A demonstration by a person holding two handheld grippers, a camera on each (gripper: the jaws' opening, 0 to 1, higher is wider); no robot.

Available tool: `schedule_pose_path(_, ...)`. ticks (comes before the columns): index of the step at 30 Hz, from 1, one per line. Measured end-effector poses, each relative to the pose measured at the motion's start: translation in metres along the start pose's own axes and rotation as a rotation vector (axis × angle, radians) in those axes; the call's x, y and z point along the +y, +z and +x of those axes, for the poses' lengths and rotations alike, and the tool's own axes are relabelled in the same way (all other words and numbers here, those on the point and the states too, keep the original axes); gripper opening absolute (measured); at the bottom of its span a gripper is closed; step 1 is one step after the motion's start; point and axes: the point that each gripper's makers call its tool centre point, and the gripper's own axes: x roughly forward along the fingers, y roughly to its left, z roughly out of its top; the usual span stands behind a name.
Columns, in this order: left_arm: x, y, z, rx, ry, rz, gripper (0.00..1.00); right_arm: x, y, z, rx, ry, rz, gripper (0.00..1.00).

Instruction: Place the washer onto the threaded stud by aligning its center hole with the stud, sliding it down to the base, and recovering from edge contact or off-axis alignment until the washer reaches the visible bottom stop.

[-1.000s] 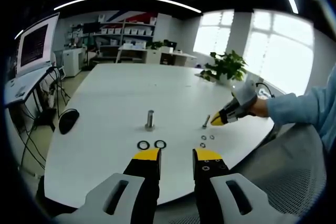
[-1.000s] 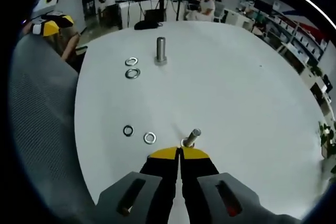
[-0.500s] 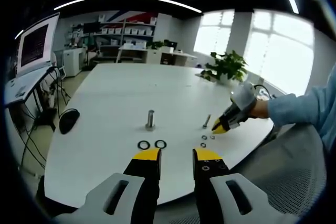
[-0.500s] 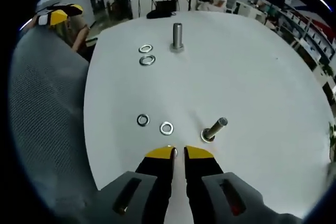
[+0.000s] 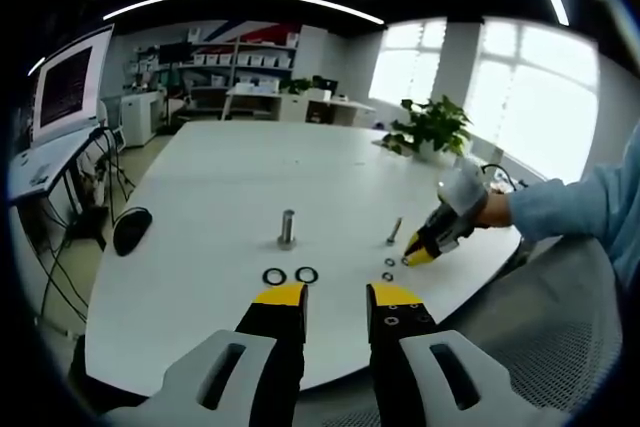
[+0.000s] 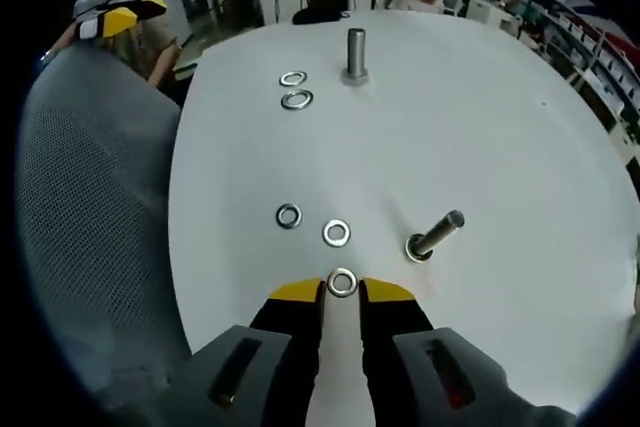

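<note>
In the right gripper view my right gripper (image 6: 342, 293) is open by a narrow gap, with a small steel washer (image 6: 342, 283) lying between its yellow tips; I cannot tell whether the tips touch it. The small threaded stud (image 6: 437, 235) stands on the white table (image 6: 520, 147) just right of the tips, and two more small washers (image 6: 336, 233) (image 6: 289, 215) lie just beyond them. In the left gripper view the right gripper (image 5: 420, 252) hovers low beside the small stud (image 5: 394, 230). My left gripper (image 5: 337, 295) is open over the table's near edge, holding nothing.
A larger stud (image 6: 356, 55) stands farther off with two bigger washers (image 6: 298, 99) beside it. A grey mesh chair (image 6: 90, 197) lies off the table's edge. A black mouse (image 5: 130, 229) and a potted plant (image 5: 432, 127) sit at the table's sides.
The right gripper has drawn back from the small stud and opened from shut. A washer now shows between its tips. The left gripper has stayed still.
</note>
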Motion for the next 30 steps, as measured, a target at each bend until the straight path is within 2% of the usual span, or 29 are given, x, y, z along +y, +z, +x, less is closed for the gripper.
schedule_pose_path(23, -0.001, 0.001, 0.0, -0.003, -0.005, -0.001, 0.21, 0.0, 0.002, 0.001, 0.019, -0.027, -0.072, 0.15)
schedule_pose_path(30, -0.001, 0.001, 0.0, -0.005, -0.006, -0.003, 0.21, -0.008, 0.01, -0.004, -0.018, -0.051, -0.043, 0.14)
